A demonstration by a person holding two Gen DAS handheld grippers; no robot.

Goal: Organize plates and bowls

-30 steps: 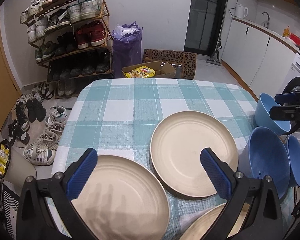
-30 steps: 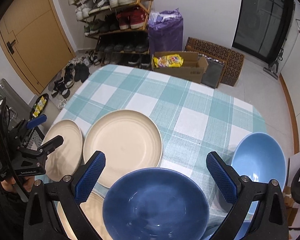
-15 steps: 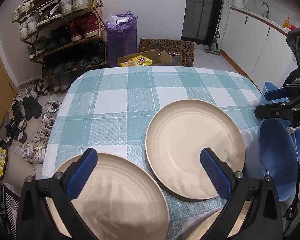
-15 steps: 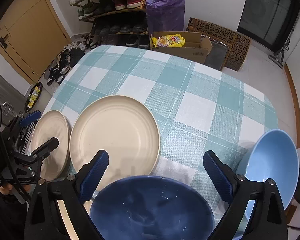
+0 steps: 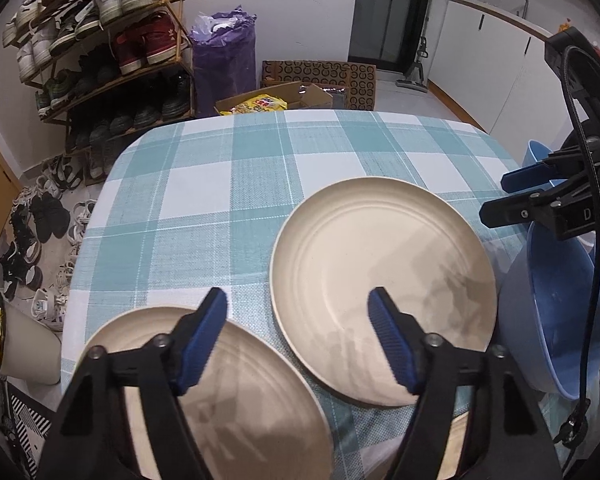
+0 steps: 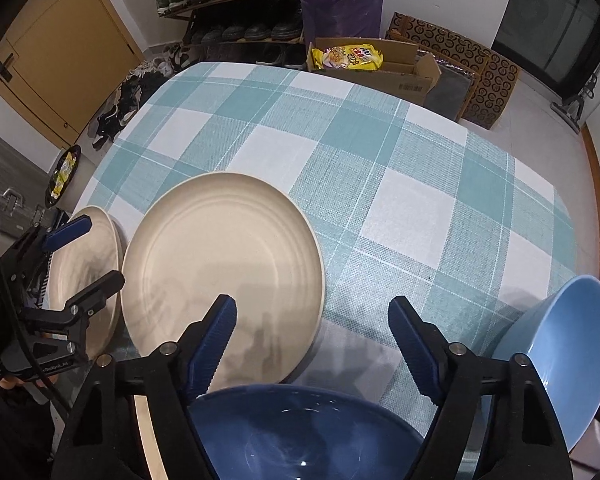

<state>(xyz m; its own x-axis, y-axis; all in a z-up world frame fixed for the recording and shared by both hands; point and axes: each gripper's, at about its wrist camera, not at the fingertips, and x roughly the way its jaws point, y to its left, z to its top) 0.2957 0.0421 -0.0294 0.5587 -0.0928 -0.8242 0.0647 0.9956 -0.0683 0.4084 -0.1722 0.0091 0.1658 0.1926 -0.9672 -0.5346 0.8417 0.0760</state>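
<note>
Table (image 6: pixel 380 184) covered by a teal-and-white checked cloth, its upper half bare. Lying on it: a large cream plate (image 6: pixel 220 276) at centre left; a second cream plate (image 6: pixel 86 276) just beside it at the left edge; a dark blue bowl (image 6: pixel 300 432) at bottom centre; a light blue bowl (image 6: pixel 568 360), tilted, at lower right.

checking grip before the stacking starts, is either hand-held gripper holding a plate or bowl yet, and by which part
Nothing is held. The left hand-held gripper hangs open over the cream plates; the right hand-held gripper hangs open above the dark blue bowl.
</note>
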